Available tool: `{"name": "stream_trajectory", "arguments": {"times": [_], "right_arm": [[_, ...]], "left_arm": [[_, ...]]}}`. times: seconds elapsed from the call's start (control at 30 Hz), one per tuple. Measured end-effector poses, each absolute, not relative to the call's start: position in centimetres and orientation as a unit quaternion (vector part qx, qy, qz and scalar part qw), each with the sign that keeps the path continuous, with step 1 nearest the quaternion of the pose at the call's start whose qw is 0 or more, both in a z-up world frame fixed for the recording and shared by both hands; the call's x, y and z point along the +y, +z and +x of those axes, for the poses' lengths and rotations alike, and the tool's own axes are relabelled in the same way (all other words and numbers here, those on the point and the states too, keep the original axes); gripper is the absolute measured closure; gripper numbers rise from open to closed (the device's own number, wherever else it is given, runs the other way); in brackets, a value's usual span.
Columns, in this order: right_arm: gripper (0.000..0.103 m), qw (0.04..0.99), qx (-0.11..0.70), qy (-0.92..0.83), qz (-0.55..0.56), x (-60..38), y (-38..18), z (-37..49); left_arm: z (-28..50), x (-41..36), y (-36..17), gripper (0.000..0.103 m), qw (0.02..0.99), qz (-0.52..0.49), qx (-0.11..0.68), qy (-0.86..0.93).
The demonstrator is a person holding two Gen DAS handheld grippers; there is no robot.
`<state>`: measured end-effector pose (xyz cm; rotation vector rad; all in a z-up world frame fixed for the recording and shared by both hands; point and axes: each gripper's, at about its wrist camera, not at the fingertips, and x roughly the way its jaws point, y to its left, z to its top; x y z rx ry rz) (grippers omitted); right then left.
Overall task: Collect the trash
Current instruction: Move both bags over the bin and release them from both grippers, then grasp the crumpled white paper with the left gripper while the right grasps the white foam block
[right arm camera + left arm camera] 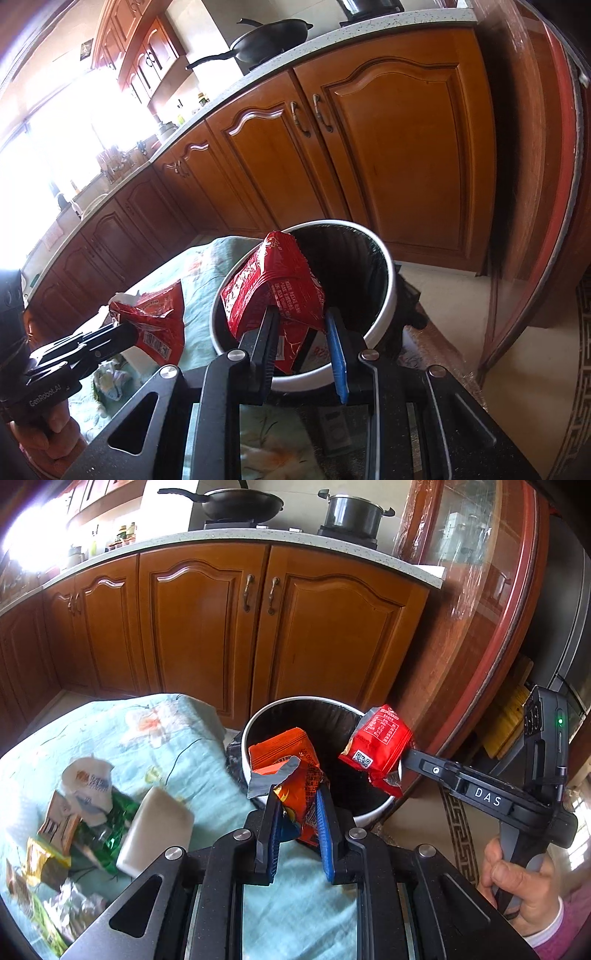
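Left gripper (pixel 297 805): closed on an orange wrapper (pixel 291 764), held at the near rim of the bin.
Right gripper (pixel 301 325): closed on a red wrapper (pixel 273 291), held over the bin's opening.
Bin (pixel 255 723): white, black liner, just beside the tabletop.
Tabletop (pixel 207 753): pale floral cloth; other trash (pixel 92 812) lies on its left part.

L gripper (pixel 298 805), R gripper (pixel 301 332): both clamped, angled down.

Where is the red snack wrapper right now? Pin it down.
The red snack wrapper is clamped in the right gripper, hanging over the near rim of the white trash bin, right of the orange wrapper in the left gripper.
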<state>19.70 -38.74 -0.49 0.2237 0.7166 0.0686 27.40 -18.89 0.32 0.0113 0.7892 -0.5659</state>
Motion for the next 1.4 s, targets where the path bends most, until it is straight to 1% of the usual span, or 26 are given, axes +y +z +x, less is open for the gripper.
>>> {"name": "stream_trajectory", "arguments": {"times": [0.53,0.6,0.7,0.8,0.83,0.87,1.0,1.03,1.1,1.17,1.27,1.33,1.4], "right_arm": [[0.077,0.920,0.386,0.012,0.064,-39.8,-1.1,24.5],[0.074,0.919,0.390,0.010,0.060,-39.9,-1.2,25.0],[0.069,0.917,0.393,0.003,0.060,-40.1,-1.4,25.7],[0.068,0.915,0.397,-0.002,0.065,-40.4,-1.6,26.1],[0.063,0.915,0.398,0.000,0.068,-40.6,-1.7,26.0],[0.059,0.915,0.398,0.001,0.070,-40.6,-1.7,26.0],[0.057,0.916,0.394,0.004,0.080,-40.8,-1.9,25.3],[0.053,0.916,0.392,0.005,0.084,-40.8,-1.8,25.1],[0.043,0.918,0.385,0.010,0.094,-40.7,-1.7,24.3],[0.028,0.920,0.378,0.017,0.106,-40.4,-1.7,23.3],[0.017,0.920,0.371,0.028,0.124,-39.8,-1.9,22.0],[0.016,0.920,0.367,0.033,0.132,-39.3,-2.0,21.2],[0.016,0.921,0.364,0.037,0.134,-38.6,-2.0,20.4]], "left_arm": [[35.4,-24.0,-1.9,0.086,0.865,0.014,0.420,-0.276],[35.8,-24.6,-2.2,0.086,0.863,0.018,0.423,-0.276],[36.3,-25.2,-2.8,0.080,0.859,0.023,0.432,-0.272],[36.4,-25.4,-3.1,0.064,0.857,0.018,0.438,-0.271],[36.3,-25.4,-3.1,0.060,0.858,0.018,0.436,-0.270],[36.2,-25.4,-3.1,0.059,0.859,0.018,0.434,-0.269],[35.0,-24.5,-3.0,0.057,0.861,0.006,0.432,-0.269],[34.7,-24.1,-3.0,0.055,0.862,0.002,0.430,-0.268],[33.8,-23.0,-2.9,0.052,0.866,-0.008,0.426,-0.263],[32.8,-21.9,-3.0,0.051,0.869,-0.018,0.423,-0.257],[31.2,-20.1,-3.2,0.049,0.872,-0.033,0.421,-0.247],[29.8,-18.9,-3.3,0.044,0.876,-0.038,0.420,-0.236],[28.6,-17.7,-3.3,0.043,0.878,-0.043,0.418,-0.230]]}}
